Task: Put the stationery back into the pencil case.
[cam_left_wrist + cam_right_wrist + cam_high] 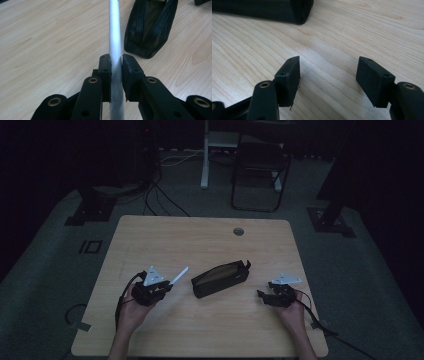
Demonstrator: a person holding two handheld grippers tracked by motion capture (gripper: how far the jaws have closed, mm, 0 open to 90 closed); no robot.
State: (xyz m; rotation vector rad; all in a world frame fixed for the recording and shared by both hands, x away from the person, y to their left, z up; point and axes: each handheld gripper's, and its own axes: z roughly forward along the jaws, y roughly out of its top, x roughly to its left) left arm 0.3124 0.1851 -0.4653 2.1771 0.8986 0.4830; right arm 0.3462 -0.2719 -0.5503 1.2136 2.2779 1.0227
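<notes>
The wooden desk [200, 245] carries a black mesh pencil pouch [220, 278] lying at its middle, its long top opening unzipped and facing up, between the two hands. The step in hand looks like loading the pouch: the pen is lifted and aimed at it, not yet inside. The next move calls for carrying the pen tip over the open slit and lowering it in lengthwise, while the free tool may need to steady the pouch or spread its mouth. The right tool [270, 296] hovers just right of the pouch with its jaws spread wide and nothing between them, the desk bare beneath. The left tool [159, 290] is clamped on a silver-white pen [115, 37], which points forward toward the pouch's near end.
</notes>
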